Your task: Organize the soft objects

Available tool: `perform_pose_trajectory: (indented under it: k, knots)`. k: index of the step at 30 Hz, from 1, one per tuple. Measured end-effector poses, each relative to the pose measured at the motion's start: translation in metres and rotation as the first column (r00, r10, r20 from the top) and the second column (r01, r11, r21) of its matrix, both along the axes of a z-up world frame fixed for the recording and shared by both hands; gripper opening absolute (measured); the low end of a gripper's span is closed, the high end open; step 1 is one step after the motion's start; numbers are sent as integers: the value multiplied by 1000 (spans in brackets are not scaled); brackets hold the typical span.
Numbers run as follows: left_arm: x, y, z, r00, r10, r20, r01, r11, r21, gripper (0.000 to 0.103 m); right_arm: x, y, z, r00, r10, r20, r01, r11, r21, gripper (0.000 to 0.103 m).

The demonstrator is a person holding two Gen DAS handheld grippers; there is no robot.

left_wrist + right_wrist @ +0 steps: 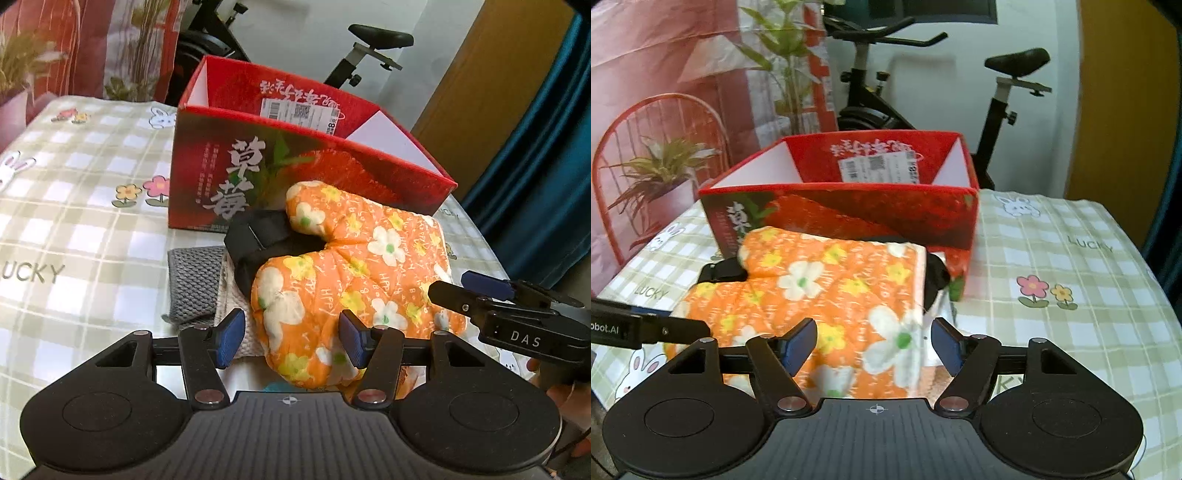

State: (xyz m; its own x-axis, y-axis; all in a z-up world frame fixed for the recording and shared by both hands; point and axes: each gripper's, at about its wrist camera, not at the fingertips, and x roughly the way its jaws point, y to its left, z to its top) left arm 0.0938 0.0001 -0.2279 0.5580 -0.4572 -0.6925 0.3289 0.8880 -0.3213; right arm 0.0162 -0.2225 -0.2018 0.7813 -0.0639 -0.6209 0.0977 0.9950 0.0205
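An orange floral oven mitt (354, 258) (831, 288) lies on top of a small pile in front of an open red strawberry box (295, 173) (849, 206). Under it are a black strapped item (258, 232) (720, 273), a grey knit cloth (192, 284) and a beige towel (236, 306). My left gripper (291, 338) stands open around the mitt's rounded fingertip end, with a gap at its left pad. My right gripper (873, 345) (465, 288) is open around the mitt's cuff corner on the opposite side. The left gripper's finger (646, 328) shows at the left edge of the right wrist view.
The pile and box sit on a table with a green-checked cloth (74, 221) (1071, 295). An exercise bike (871, 92) stands behind the box, a red wire chair (646, 122) and plants at the left, a blue curtain (546, 166) at the right.
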Motion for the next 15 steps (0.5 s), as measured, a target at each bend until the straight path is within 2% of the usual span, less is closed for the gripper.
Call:
perform_pose_trajectory:
  k: [5,7,9,11,15]
  knots:
    - [3,-4,-7,1000,-7,-9,7,1000,-9,58,4,-6,-9,1000,-4,-14,5,998,64,66]
    - [2,-5,-6,1000,-17,6,17,1000,-2,51,4,-3,-11,1000,10,-16,-8,997,73,66]
    - [-1,-5,-3,1000,-18,24,17,1000,11,36,5,1,-10,1000,17,-16,-16,997,70,67]
    - [-3,-3,0,999,-12,43,11,1000,21,26,5,3,-10,1000,23,-12,-22,997,68,67]
    - [-8,1,3,997,6,76,-9,1000,28,20,5,4,-10,999,36,-9,-35,996,82,66]
